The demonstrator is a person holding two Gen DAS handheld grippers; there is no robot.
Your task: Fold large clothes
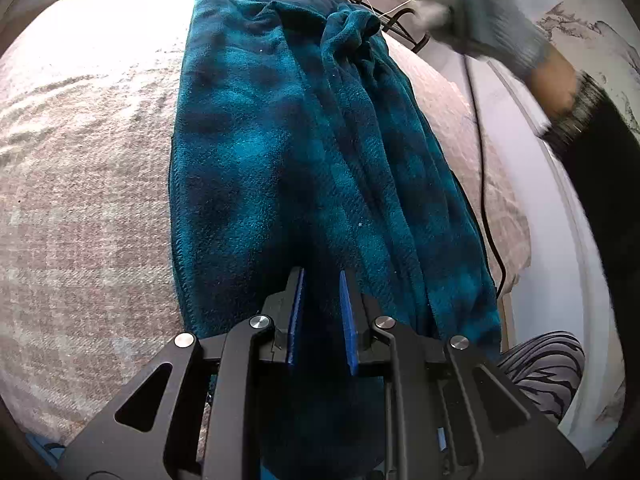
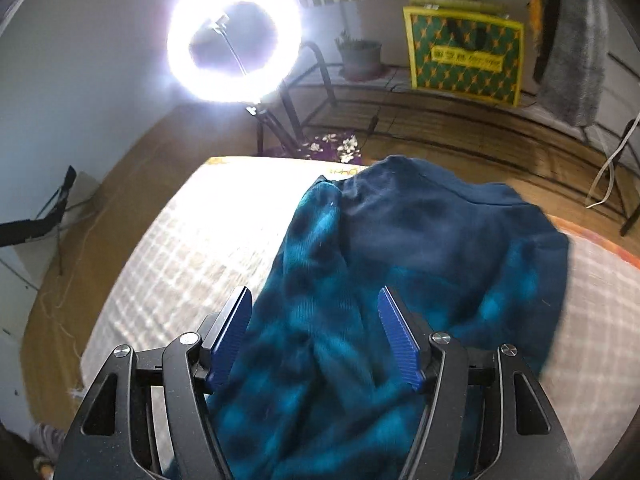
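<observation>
Fleece garment, teal plaid, lies as a long, partly folded strip on a pale bed. Left gripper stands nearly closed, with fleece between its blue pads; whether it truly pinches cloth cannot be told. Right gripper hovers over the collar end, jaws wide, holding nothing. Risk: a thin pinch could slip, or the thick, loose layers could drag askew. A black cable trails beside the cloth and could snag. Ring light glares beyond the bed.
</observation>
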